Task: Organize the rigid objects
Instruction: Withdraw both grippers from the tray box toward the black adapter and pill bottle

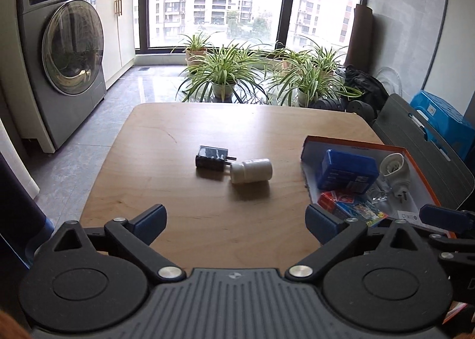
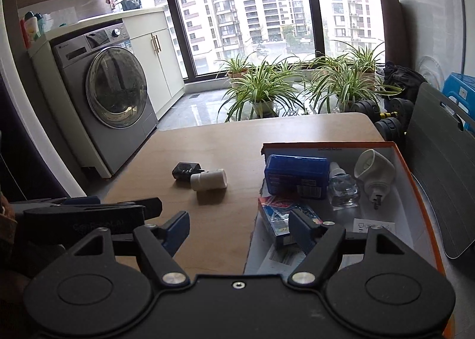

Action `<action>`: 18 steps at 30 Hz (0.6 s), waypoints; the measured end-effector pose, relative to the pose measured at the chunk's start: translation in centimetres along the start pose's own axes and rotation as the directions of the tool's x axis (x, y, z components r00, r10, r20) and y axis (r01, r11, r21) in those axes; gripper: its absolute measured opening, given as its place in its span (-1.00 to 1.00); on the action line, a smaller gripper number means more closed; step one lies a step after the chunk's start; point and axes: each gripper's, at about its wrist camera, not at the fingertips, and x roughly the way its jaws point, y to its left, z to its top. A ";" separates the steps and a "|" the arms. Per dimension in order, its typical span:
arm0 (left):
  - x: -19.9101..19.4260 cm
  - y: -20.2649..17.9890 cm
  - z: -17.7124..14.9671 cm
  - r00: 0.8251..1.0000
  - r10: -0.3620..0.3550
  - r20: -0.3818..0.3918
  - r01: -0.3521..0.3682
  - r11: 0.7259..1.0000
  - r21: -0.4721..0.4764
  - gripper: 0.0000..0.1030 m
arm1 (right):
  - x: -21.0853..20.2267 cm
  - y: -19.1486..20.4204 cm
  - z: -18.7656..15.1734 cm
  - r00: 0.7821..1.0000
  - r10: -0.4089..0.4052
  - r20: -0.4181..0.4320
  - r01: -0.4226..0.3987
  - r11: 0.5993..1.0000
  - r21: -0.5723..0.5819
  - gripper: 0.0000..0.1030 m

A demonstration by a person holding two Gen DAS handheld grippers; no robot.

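Right now your two loose pieces sit together near the middle of the wooden table [image 1: 148,160]: a black charger plug [image 1: 211,157] lying flat, and a white pill bottle [image 1: 251,171] on its side, its cap end just beside the plug's prongs; whether they touch you cannot tell. To their right stands the open orange-rimmed box [image 1: 420,172], at the table's right edge. Inside it you have a blue box [image 1: 346,171] toward the far left corner, a white plug-in device [image 1: 396,171] beside it toward the right wall, a small clear bottle [image 2: 341,184] between those two, and colourful card packs [image 1: 351,208] on the near side.

Your left gripper [image 1: 236,221] hangs over the near part of the table with its fingers spread wide and nothing between them; the bottle and plug lie well ahead of it. Your right gripper [image 2: 239,230] is also spread and empty, its left finger over bare table and its right finger over the card packs at the box's near left corner.

Beyond the table are potted spider plants [image 1: 222,71], a washing machine [image 1: 65,50] at left, and a large window [image 1: 216,0].
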 end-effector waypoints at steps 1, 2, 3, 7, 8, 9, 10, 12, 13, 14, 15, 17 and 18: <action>0.0 0.3 0.1 1.000 0.006 0.001 -0.006 1.000 -0.004 1.00 | 0.2 0.3 0.0 1.000 0.004 -0.003 -0.004 1.000 -0.004 0.69; -0.1 0.7 0.2 1.000 0.011 0.002 -0.011 1.000 -0.010 1.00 | 0.4 0.6 0.2 1.000 0.010 -0.006 -0.010 1.000 -0.008 0.69; -0.1 1.0 0.2 1.000 0.014 0.004 -0.014 1.000 -0.016 1.00 | 0.6 1.0 0.3 1.000 0.015 -0.008 -0.015 1.000 -0.013 0.69; 0.1 2.2 0.3 1.000 0.007 -0.001 -0.007 0.999 -0.034 1.00 | 1.3 2.0 0.5 1.000 0.022 -0.017 -0.023 0.999 -0.035 0.70; 0.2 2.3 0.3 1.000 0.009 -0.003 -0.009 0.999 -0.034 1.00 | 1.4 2.2 0.6 1.000 0.024 -0.019 -0.025 0.999 -0.037 0.70; 0.3 2.5 0.4 1.000 0.008 -0.007 -0.008 0.999 -0.032 1.00 | 1.6 2.3 0.6 0.999 0.026 -0.023 -0.027 0.999 -0.040 0.70; 0.4 2.6 0.4 1.000 0.008 -0.011 -0.008 0.999 -0.033 1.00 | 1.8 2.5 0.5 0.999 0.027 -0.025 -0.028 0.999 -0.043 0.70; 0.6 2.8 0.3 1.000 0.006 -0.013 -0.006 0.999 -0.034 1.00 | 2.1 2.7 0.5 0.999 0.023 -0.029 -0.025 0.999 -0.048 0.70; 0.8 2.8 0.3 1.000 0.005 -0.014 -0.006 0.999 -0.036 1.00 | 2.3 2.8 0.5 0.999 0.025 -0.032 -0.026 0.999 -0.048 0.70; 0.9 3.0 0.3 1.000 0.005 -0.016 -0.006 0.999 -0.039 1.00 | 2.5 2.8 0.5 0.999 0.026 -0.036 -0.028 0.998 -0.048 0.70; 1.1 3.1 0.3 1.000 0.005 -0.019 -0.006 0.999 -0.042 1.00 | 2.7 2.9 0.5 0.999 0.026 -0.040 -0.028 0.998 -0.050 0.70; 1.3 3.4 0.2 1.000 -0.006 -0.027 0.004 0.999 -0.050 1.00 | 3.0 3.1 0.4 0.999 0.025 -0.047 -0.028 0.998 -0.055 0.70; 1.4 3.6 0.2 0.999 -0.005 -0.033 0.004 0.998 -0.055 1.00 | 3.2 3.2 0.4 0.998 0.027 -0.051 -0.030 0.998 -0.057 0.70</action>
